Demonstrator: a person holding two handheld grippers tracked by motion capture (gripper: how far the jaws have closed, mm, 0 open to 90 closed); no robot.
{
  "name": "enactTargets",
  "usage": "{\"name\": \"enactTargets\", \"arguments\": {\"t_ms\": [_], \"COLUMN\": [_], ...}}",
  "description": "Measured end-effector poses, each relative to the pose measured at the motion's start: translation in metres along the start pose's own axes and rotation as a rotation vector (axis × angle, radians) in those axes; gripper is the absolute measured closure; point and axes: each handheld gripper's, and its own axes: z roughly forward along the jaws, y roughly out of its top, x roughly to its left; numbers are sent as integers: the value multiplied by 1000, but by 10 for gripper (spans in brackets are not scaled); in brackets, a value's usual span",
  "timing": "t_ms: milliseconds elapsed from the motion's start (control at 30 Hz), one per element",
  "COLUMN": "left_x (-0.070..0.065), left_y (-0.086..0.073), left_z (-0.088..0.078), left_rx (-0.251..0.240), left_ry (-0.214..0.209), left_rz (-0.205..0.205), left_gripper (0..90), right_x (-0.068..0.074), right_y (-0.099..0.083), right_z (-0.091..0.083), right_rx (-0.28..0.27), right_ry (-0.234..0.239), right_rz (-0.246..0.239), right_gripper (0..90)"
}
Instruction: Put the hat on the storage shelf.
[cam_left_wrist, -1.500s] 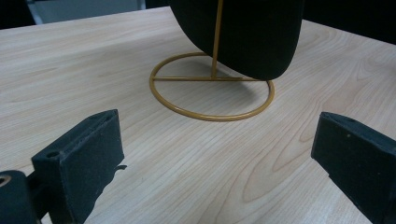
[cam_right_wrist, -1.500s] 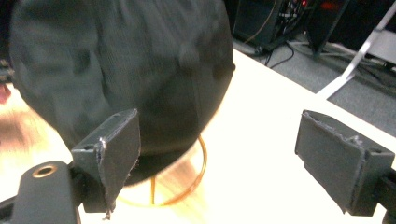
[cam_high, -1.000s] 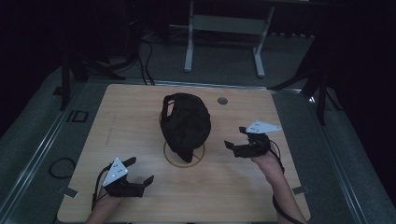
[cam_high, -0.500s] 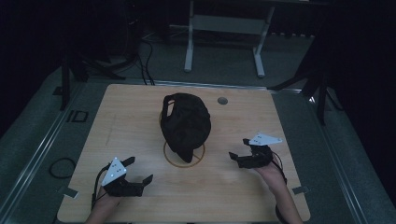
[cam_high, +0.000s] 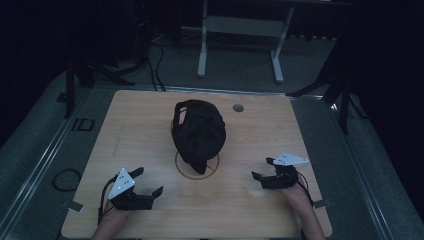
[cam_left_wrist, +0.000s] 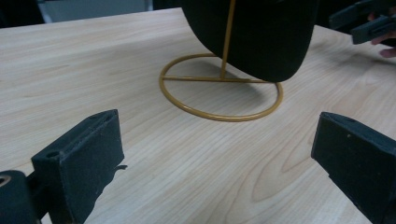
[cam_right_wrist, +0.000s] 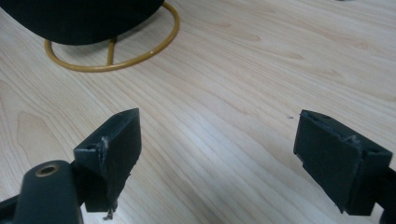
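A black cap (cam_high: 199, 132) hangs on a gold wire stand whose ring base (cam_high: 197, 166) rests at the middle of the wooden table (cam_high: 140, 125). In the left gripper view the cap (cam_left_wrist: 261, 32) overhangs the ring base (cam_left_wrist: 219, 91). My left gripper (cam_high: 148, 183) rests near the front left of the table, open, nothing between its jaws. My right gripper (cam_high: 263, 169) sits at the front right, open and empty, pointing toward the stand. The right gripper view shows the ring base (cam_right_wrist: 112, 51) and the cap (cam_right_wrist: 79, 18) at the upper left.
A small round grommet (cam_high: 238, 107) sits in the table's back right. Behind the table a white frame (cam_high: 240, 30) stands on the floor, with cables (cam_high: 150, 60) to its left. A cable loop (cam_high: 65, 179) lies on the floor beside the left edge.
My right gripper has drawn back toward the front edge of the table and slightly right. The left gripper has barely moved.
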Motion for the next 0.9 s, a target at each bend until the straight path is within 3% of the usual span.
{"name": "enactTargets", "arguments": {"t_ms": [433,633,900], "left_x": [2,3,3], "left_y": [0,0,0], "left_z": [-2,-2,-2], "left_rx": [-4,-4,-3], "left_ry": [15,20,18], "left_rz": [-6,-9,-12], "left_gripper": [26,26,26], "right_x": [-6,-2,-1], "right_y": [-16,-21,-29], "right_z": [-11,-15,-26], "right_rx": [5,17,17], "right_ry": [-20,-26,-36], "right_rz": [30,9,18], "right_gripper": [151,151,151]}}
